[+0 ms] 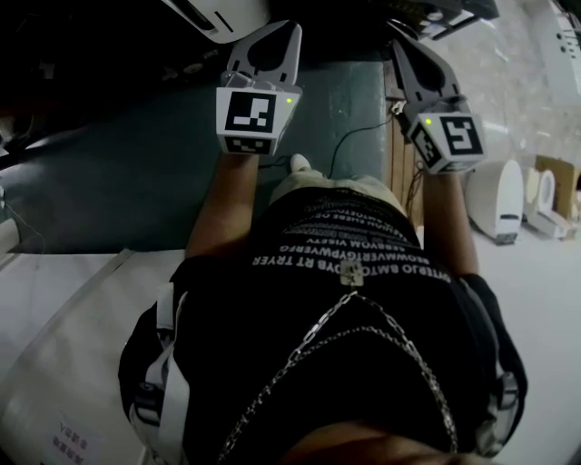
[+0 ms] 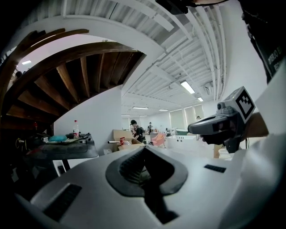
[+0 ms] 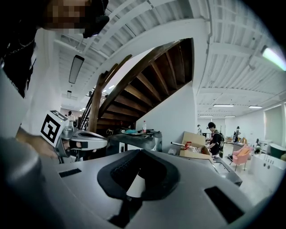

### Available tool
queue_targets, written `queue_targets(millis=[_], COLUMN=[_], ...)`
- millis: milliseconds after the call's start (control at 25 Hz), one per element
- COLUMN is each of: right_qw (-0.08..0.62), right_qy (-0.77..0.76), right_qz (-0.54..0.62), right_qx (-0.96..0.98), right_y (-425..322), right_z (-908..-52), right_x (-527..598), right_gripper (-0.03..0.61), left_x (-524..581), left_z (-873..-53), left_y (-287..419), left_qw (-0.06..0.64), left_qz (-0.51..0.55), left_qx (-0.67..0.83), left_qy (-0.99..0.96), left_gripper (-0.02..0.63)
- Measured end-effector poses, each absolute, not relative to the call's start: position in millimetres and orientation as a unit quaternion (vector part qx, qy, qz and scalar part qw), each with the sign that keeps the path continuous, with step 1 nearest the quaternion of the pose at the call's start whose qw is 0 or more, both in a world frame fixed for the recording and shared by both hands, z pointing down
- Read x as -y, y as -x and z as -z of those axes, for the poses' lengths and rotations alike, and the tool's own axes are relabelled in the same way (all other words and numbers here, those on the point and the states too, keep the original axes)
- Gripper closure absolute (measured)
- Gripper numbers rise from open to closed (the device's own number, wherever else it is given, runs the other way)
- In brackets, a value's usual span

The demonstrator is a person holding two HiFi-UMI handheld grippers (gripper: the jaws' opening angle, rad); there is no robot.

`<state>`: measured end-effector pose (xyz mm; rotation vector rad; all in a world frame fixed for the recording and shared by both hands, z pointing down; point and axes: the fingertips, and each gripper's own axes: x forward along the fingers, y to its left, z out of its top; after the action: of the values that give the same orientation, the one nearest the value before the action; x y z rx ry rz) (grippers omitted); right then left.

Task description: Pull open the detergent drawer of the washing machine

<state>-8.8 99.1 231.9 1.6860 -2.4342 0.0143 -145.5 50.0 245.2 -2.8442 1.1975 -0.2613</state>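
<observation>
No washing machine or detergent drawer can be made out in any view. Only a white rounded casing (image 1: 218, 14) shows at the top edge of the head view, and I cannot tell what it is. My left gripper (image 1: 272, 32) is held out in front of the person's body, jaws together with nothing between them (image 2: 145, 148). My right gripper (image 1: 404, 45) is level beside it, its jaws also closed and empty (image 3: 140, 151). Both point out across a large hall, not at any appliance. Each gripper view shows the other gripper to its side.
A dark green floor (image 1: 109, 182) with a thin cable (image 1: 354, 141) lies below the grippers. White sanitary fixtures (image 1: 499, 200) stand at the right. Ahead are a curved wooden staircase (image 3: 147, 76), a dark table with a bottle (image 3: 134, 134), cardboard boxes (image 3: 194, 145) and a person (image 3: 216, 136) far off.
</observation>
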Motion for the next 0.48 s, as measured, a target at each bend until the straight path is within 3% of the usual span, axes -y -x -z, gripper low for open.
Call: queue_targets(millis=[480], right_qw=[0.09], right_qy=[-0.585], right_qz=[-0.005], right_qx=[0.806], right_y=[2], right_z=[-232], right_x=[-85], right_gripper=[0.575], left_x=[-44], left_z=[-243], left_y=[161], left_qw=[0.021], left_qz=[0.084], left_qx=[-0.388], left_qy=[0.918], left_gripper=[0.61])
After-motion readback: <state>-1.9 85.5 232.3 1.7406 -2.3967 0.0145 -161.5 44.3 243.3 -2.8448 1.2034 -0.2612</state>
